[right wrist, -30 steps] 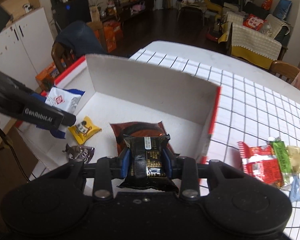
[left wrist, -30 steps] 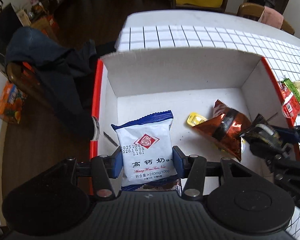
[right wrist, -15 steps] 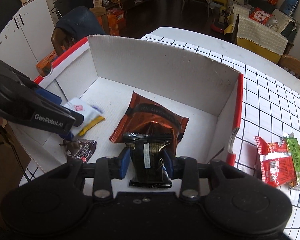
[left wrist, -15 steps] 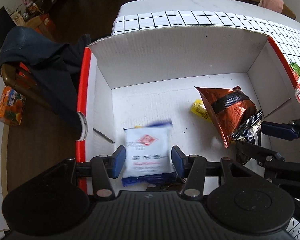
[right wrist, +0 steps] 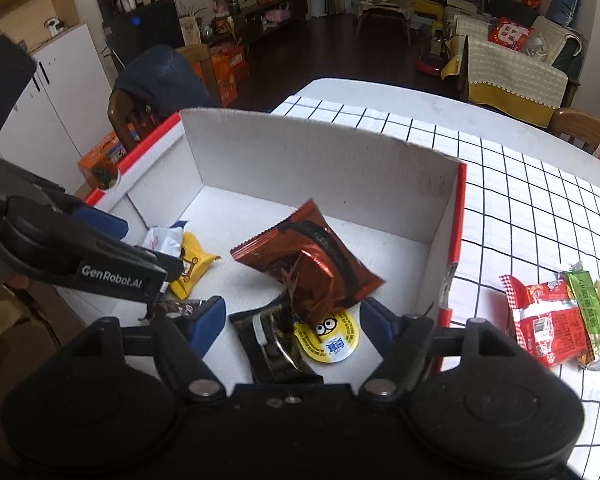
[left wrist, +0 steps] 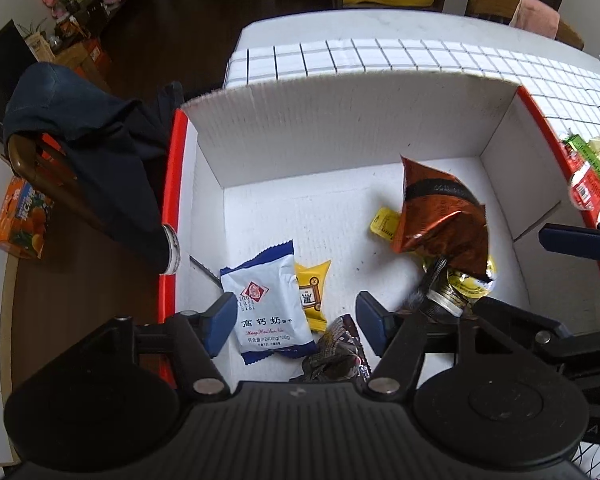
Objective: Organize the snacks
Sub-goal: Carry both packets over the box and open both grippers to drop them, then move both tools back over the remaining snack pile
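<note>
On the white-and-blue packet (left wrist: 266, 304), which lies in the near left corner of the white box (left wrist: 340, 128), the characters "高钙奶" are printed, with "≥240mg/100g" below and stamped digits ending "6161" beside a red diamond mark. "GenRobot.AI" is lettered in white on the side of the left tongs (right wrist: 112, 276), above the box's left wall. Other wrappers' print cannot be read.

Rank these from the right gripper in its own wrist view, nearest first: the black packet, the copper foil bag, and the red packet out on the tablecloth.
From the right gripper:
1. Black packet, between the open fingers.
2. Copper foil bag, just beyond, mid-box.
3. Red packet, outside the box, right.
</note>
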The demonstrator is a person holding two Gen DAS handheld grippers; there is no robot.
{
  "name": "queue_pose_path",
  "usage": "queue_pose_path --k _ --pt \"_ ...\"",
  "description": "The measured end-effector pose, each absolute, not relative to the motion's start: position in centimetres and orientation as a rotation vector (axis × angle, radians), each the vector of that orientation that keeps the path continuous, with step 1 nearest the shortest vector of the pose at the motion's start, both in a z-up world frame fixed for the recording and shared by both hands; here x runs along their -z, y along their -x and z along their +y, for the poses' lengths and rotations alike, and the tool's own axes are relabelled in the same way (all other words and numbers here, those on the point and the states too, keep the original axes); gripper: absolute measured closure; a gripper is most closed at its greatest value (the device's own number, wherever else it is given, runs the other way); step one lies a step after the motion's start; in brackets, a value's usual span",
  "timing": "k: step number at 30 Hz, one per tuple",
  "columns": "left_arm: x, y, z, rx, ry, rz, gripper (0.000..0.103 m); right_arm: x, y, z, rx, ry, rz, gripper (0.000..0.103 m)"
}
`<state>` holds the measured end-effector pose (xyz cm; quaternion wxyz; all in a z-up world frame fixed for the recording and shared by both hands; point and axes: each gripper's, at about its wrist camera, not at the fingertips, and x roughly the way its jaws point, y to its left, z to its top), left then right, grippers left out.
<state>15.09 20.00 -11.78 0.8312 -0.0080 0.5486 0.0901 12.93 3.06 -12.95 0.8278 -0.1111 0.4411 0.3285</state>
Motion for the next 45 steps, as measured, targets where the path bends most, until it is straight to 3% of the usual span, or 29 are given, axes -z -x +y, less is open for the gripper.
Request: queue_pose_path --k 23,45 --pt "4.5 -9.9 14.2 -0.087 0.001 0.885 0.02 7.2 -10.4 -4.4 -0.684 0.049 0.814 0.001" --pt "6.0 -12.9 0.3 0.073 -0.037 0.887 0.018 8.2 -12.8 -20.9 -0.533 0.097 0.799 0.0"
